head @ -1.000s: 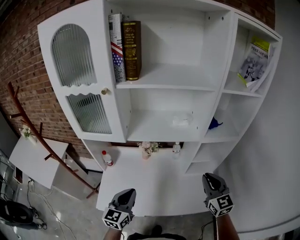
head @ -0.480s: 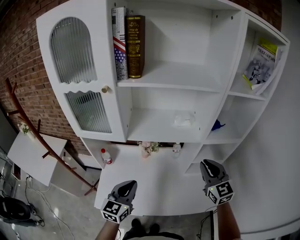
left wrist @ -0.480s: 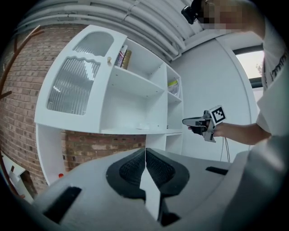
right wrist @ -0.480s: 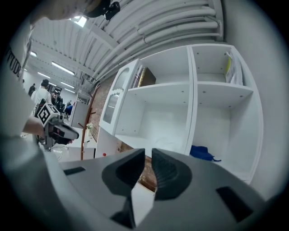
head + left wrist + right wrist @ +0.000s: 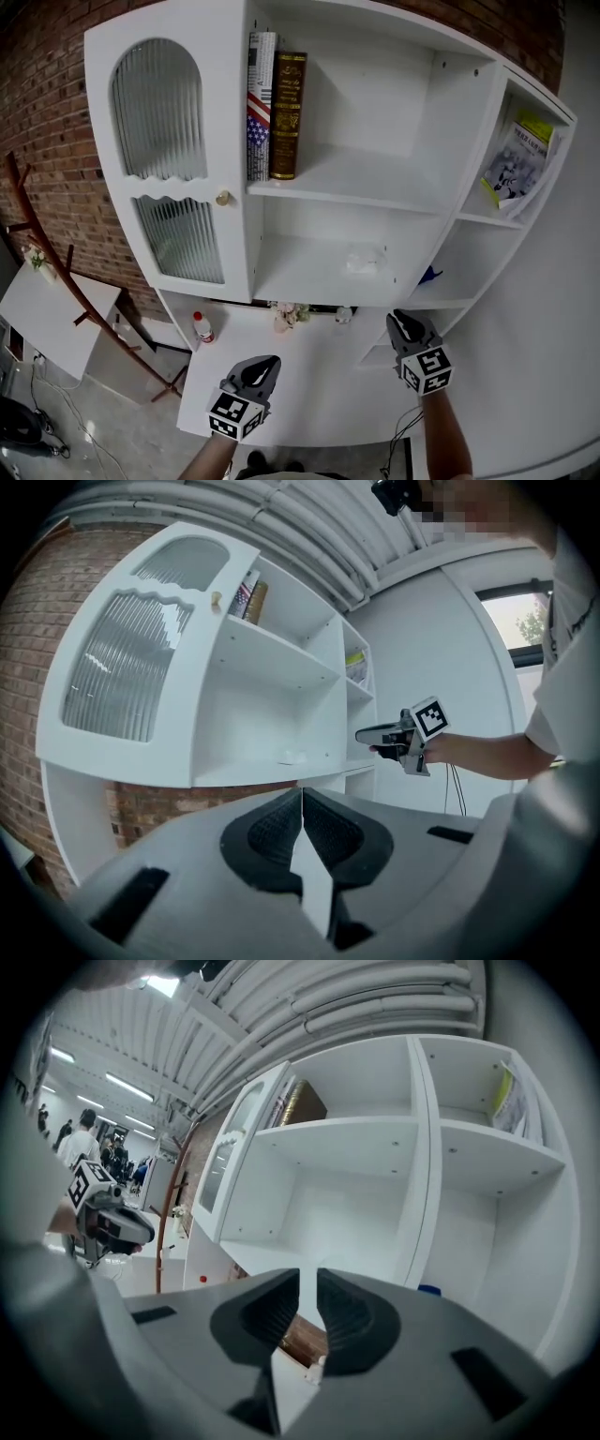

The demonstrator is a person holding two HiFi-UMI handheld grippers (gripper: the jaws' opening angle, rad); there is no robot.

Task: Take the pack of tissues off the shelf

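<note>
White shelf (image 5: 300, 270) carries pack of tissues (image 5: 364, 261) near its right edge — left gripper (image 5: 263, 364), right gripper (image 5: 401, 323) clenched empty, aimed shelfward, likely to reach

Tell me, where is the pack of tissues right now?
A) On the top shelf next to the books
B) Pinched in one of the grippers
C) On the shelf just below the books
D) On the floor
C: the pack of tissues lies on the white shelf directly under the one that holds the books.
</note>
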